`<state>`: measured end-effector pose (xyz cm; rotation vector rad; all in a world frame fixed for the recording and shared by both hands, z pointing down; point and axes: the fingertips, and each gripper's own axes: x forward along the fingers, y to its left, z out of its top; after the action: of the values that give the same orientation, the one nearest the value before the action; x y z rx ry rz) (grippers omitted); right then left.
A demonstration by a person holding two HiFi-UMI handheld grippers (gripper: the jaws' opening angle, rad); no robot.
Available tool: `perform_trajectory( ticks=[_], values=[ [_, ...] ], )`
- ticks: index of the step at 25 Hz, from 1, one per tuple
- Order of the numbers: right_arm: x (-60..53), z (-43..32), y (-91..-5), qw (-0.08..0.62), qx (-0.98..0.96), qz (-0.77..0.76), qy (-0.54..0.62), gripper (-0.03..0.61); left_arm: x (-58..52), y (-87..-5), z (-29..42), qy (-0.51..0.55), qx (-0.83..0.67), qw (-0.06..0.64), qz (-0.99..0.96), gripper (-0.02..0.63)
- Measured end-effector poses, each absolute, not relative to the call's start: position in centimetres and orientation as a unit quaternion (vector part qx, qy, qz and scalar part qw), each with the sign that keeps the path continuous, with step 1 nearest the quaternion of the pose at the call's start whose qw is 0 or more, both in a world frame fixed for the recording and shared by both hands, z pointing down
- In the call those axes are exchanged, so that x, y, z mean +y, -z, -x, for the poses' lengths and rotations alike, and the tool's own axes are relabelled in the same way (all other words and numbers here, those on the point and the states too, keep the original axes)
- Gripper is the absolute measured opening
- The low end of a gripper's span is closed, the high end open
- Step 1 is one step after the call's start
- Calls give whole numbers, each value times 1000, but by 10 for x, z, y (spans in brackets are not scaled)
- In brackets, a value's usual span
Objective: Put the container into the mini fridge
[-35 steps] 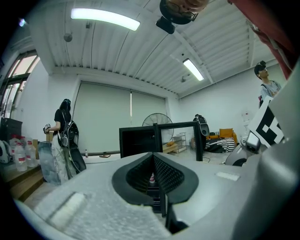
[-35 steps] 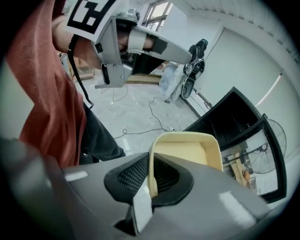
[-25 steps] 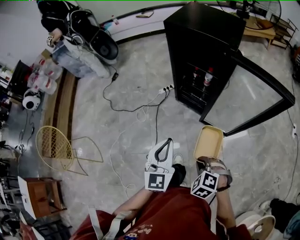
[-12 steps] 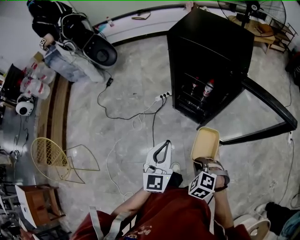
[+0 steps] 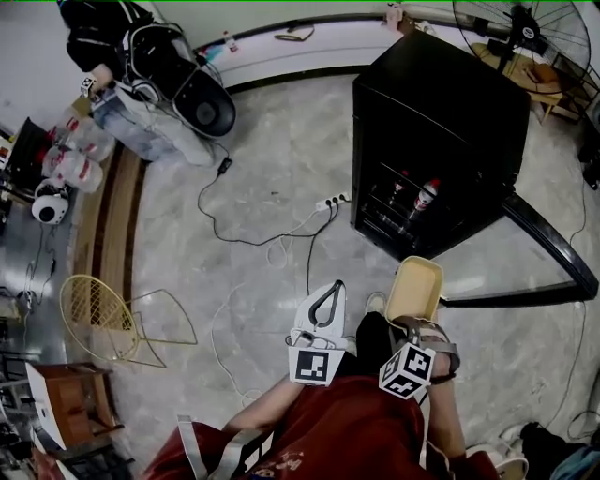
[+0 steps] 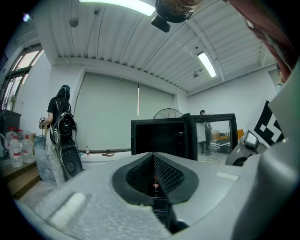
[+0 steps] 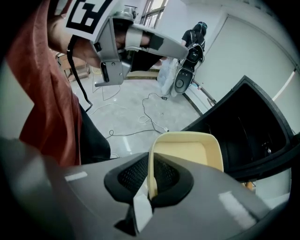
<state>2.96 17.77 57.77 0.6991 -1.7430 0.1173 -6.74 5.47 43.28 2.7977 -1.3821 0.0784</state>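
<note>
At the far left of the head view a yellow wire chair (image 5: pixel 101 307) stands on the marble floor (image 5: pixel 272 141), and a person (image 5: pixel 112 37) in dark clothes stands at the upper left. Black and white cables (image 5: pixel 281 234) trail across the floor toward the middle.

The left tongs (image 5: pixel 330 292) hang in the air over the floor, just left of the right pair. The left gripper view shows their tips pressed together with nothing between them (image 6: pixel 154 187); they point toward the fridge.

Just to the right, the right tongs (image 5: pixel 413 323) pinch the pale yellow container (image 5: pixel 415 289) by its near rim. The right gripper view shows the thin wall caught between the two dark pads (image 7: pixel 151 187), with the container's hollow side (image 7: pixel 187 150) turned toward the camera. The container is held off the floor, just in front of the black mini fridge (image 5: pixel 441 103) and outside it, its far end near the lower front edge of the cabinet.

The fridge's glass door (image 5: pixel 553 253) is swung wide open to the right. Two bottles (image 5: pixel 427 197) stand on a shelf inside. A fan (image 5: pixel 520 19) stands behind the fridge at the upper right.
</note>
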Motion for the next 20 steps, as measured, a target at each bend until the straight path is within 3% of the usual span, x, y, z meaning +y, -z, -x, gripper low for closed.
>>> perform_trajectory(
  ticks=[20],
  values=[
    [24, -88, -605, 590, -773, -234, 0, 21, -80, -449, 2, -40, -479, 15, -877, 5]
  ],
)
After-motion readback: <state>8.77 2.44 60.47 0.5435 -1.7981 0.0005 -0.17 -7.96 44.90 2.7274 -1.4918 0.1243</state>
